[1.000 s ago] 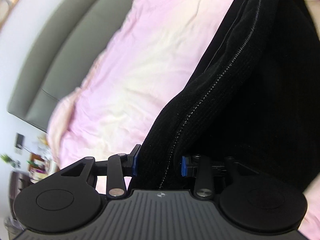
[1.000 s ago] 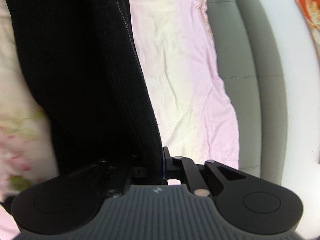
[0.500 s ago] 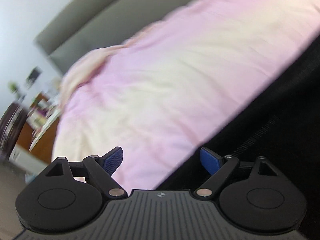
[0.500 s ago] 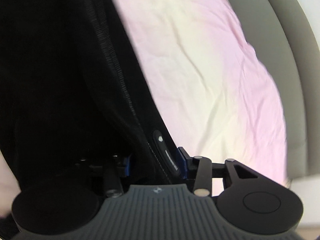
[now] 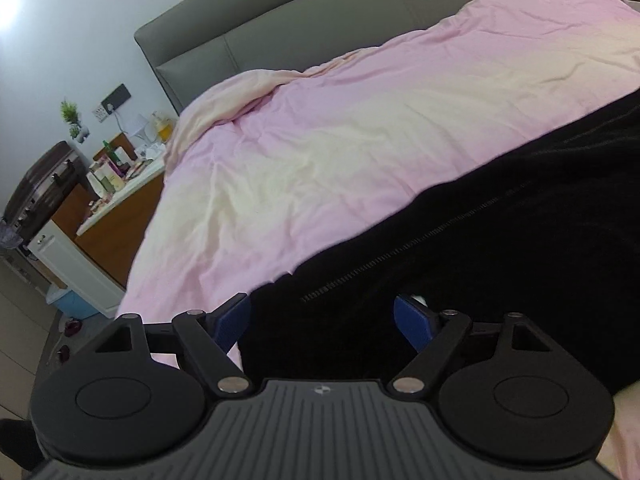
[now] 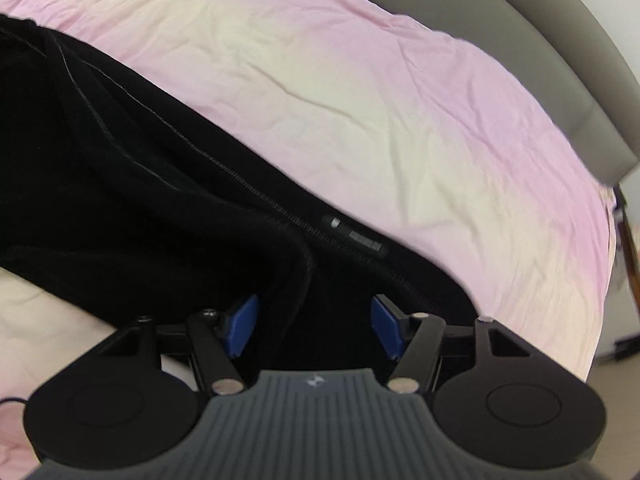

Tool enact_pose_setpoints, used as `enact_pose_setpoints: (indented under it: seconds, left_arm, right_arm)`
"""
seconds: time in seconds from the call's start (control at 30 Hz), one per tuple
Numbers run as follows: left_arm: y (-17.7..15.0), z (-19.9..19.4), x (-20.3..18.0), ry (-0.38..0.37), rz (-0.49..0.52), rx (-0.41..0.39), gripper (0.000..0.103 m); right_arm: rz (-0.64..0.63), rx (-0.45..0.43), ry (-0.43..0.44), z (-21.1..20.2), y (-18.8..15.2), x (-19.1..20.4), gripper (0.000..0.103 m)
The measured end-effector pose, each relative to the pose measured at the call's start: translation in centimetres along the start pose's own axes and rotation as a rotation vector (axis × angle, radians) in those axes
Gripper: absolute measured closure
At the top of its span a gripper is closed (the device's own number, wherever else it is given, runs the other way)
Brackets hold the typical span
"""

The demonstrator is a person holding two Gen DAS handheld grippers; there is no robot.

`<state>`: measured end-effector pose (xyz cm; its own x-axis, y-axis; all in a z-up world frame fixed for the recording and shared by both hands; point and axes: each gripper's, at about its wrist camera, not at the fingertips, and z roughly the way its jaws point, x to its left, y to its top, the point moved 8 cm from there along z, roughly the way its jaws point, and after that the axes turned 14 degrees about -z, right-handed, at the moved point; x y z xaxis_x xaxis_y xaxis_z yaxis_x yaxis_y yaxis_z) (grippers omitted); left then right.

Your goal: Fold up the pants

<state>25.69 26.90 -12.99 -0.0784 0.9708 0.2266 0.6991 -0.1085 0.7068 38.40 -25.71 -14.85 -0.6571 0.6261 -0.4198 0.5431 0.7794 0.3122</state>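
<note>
My left gripper (image 5: 322, 322) is narrowing from wide and my right gripper (image 6: 314, 326) is spreading, neither pinching the black ribbed fabric pants (image 5: 500, 264) lying between their pads on the pink-and-cream bedsheet (image 5: 340, 152), so I'd square both edges before regripping.

- The left wrist camera sits low, close over the black pants (image 5: 500, 264), looking across the pink duvet (image 5: 340, 140) toward the grey headboard (image 5: 320, 20).
- The right wrist camera tilts steeper, equally close; both share pants (image 6: 140, 200), duvet (image 6: 380, 120) and headboard (image 6: 560, 60).
</note>
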Motion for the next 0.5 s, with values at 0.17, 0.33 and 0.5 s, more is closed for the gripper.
enact_pose_setpoints:
  seconds: [0.17, 0.33, 0.5]
  left_arm:
    - [-2.2, 0.5, -1.4, -0.012, 0.043, 0.025, 0.008]
    - [-2.4, 1.1, -1.5, -0.007, 0.034, 0.029, 0.008]
    - [-2.6, 1.3, -1.5, -0.003, 0.034, 0.03, 0.008]
  right_arm:
    - [0.146, -0.008, 0.0, -1.2, -3.0, 1.9, 0.044]
    - [0.228, -0.042, 0.013, -2.3, -6.1, 6.0, 0.045]
    - [0.177, 0.042, -0.049, 0.4, -8.5, 9.0, 0.071]
